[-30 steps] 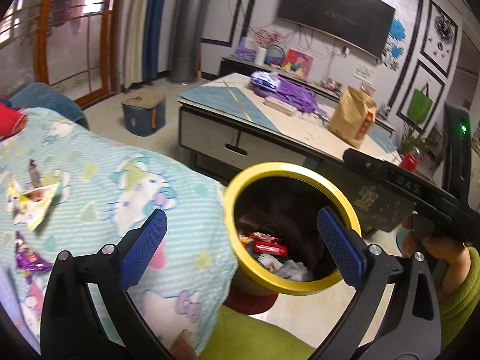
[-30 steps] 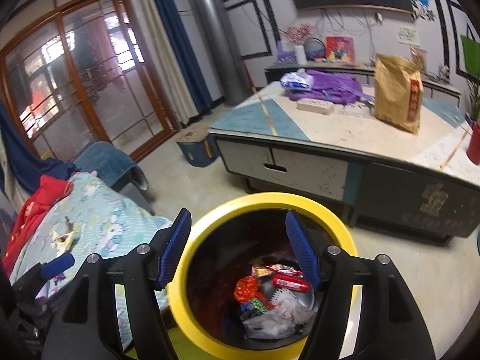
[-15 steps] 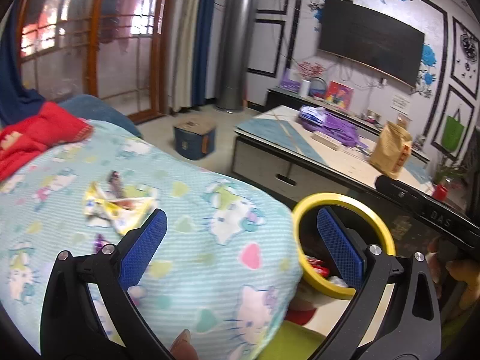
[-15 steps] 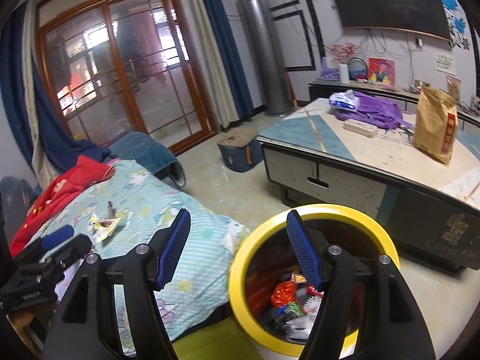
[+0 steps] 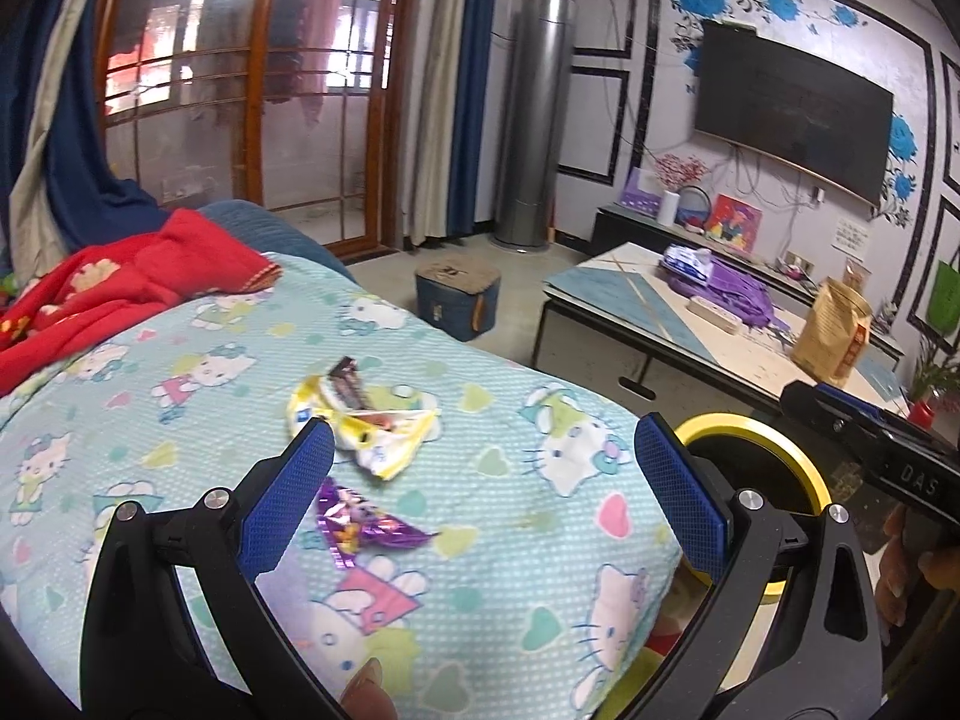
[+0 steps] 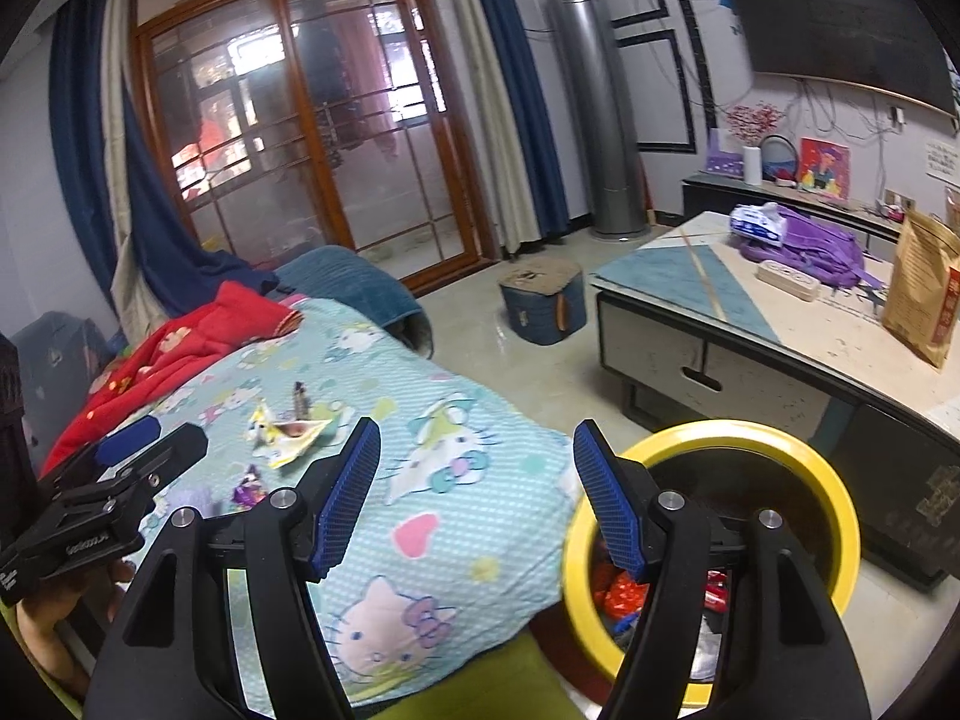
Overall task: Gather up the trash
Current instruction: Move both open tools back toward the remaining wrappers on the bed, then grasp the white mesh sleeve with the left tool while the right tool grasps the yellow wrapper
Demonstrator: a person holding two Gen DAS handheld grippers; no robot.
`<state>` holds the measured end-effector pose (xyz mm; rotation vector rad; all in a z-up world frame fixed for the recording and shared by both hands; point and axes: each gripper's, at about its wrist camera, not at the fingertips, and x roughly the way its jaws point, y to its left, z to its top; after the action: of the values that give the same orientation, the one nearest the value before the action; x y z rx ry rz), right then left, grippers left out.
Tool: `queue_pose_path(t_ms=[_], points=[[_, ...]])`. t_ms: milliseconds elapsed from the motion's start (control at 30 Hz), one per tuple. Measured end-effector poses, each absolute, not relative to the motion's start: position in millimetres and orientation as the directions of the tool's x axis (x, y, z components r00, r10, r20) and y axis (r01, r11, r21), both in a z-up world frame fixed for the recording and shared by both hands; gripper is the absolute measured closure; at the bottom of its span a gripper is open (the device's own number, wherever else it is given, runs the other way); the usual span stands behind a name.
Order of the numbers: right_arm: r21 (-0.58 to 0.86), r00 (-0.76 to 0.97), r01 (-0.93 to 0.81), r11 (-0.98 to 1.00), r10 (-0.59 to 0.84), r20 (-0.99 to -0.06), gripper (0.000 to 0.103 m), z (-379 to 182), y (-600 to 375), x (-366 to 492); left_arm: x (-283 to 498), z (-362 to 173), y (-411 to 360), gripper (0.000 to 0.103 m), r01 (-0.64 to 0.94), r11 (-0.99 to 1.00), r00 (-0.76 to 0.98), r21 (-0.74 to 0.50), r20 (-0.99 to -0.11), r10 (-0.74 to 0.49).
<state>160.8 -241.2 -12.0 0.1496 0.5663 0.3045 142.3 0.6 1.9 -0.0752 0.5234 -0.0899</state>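
A yellow-white wrapper (image 5: 372, 426) with a dark candy wrapper (image 5: 348, 387) on it lies on the Hello Kitty blanket (image 5: 510, 540). A purple wrapper (image 5: 360, 525) lies nearer. My left gripper (image 5: 480, 480) is open and empty above the blanket, just short of the wrappers. The yellow-rimmed bin (image 6: 720, 438) with trash inside stands right of the blanket. My right gripper (image 6: 477, 480) is open and empty over the blanket's edge beside the bin. The wrappers (image 6: 285, 429) and the left gripper (image 6: 120, 480) show in the right wrist view.
A red blanket (image 5: 108, 276) lies at the far left. A low table (image 6: 780, 324) with a brown paper bag (image 6: 921, 288) and a purple bag (image 6: 804, 240) stands beyond the bin. A blue stool (image 6: 543, 300) sits on the floor.
Both grippers swung left, away from over the bin toward the blanket. The wrappers now lie in front of the left gripper. Both stayed open.
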Motion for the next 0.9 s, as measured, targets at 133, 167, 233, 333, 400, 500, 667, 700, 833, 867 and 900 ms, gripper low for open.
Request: queue_pose_path(t_ms=[133,167,233,333,400,500,667,700,833,867,900], points=[[0.217,0.784,-0.275,0.937,0.349,-0.514,0.037,-12.2,-224.4,160.6,139.3,4.0,19.4,0.011,0.03,0.992,0.868,-0.121,-0.49,-0.086],[0.216,0.782,-0.281,0.935,0.353,-0.514,0.036,-12.3,-220.6,160.0,138.8,4.4,22.8,0.011,0.024,0.992,0.868,-0.122,-0.49,-0.081],[0.211,0.773,-0.298,0.931,0.365,-0.519,0.035,-12.4,-211.6,161.3,137.6,4.5,31.1,0.011,0.001,0.992,0.868,-0.124,-0.492,-0.062],[0.205,0.761,-0.322,0.924,0.382,-0.525,0.034,-13.5,-198.2,163.8,136.8,3.4,41.2,0.011,-0.021,0.991,0.867,-0.129,-0.496,-0.047],[0.203,0.754,-0.334,0.921,0.39,-0.528,0.033,-15.2,-189.9,165.8,135.3,3.4,48.5,0.011,-0.037,0.991,0.865,-0.132,-0.5,-0.035],[0.198,0.746,-0.345,0.917,0.396,-0.536,0.033,-17.6,-179.5,170.9,132.9,3.6,59.2,0.011,-0.059,0.989,0.864,-0.133,-0.503,-0.016],[0.203,0.715,-0.361,0.91,0.41,-0.566,0.033,-26.6,-158.9,187.9,130.5,0.1,77.9,0.011,-0.086,0.986,0.854,-0.142,-0.52,-0.001],[0.21,0.708,-0.36,0.909,0.413,-0.573,0.033,-29.1,-155.7,191.7,130.2,-1.8,81.5,0.011,-0.087,0.985,0.849,-0.147,-0.529,-0.004],[0.247,0.679,-0.352,0.903,0.427,-0.596,0.033,-37.1,-143.2,208.6,127.5,-13.7,96.9,0.011,-0.101,0.983,0.828,-0.154,-0.561,-0.003],[0.251,0.673,-0.354,0.901,0.432,-0.601,0.033,-38.7,-138.5,213.0,127.7,-16.8,100.8,0.011,-0.099,0.982,0.822,-0.162,-0.57,-0.011],[0.256,0.666,-0.356,0.899,0.436,-0.606,0.033,-40.3,-134.8,216.4,129.6,-19.3,103.1,0.011,-0.1,0.981,0.816,-0.167,-0.577,-0.015]])
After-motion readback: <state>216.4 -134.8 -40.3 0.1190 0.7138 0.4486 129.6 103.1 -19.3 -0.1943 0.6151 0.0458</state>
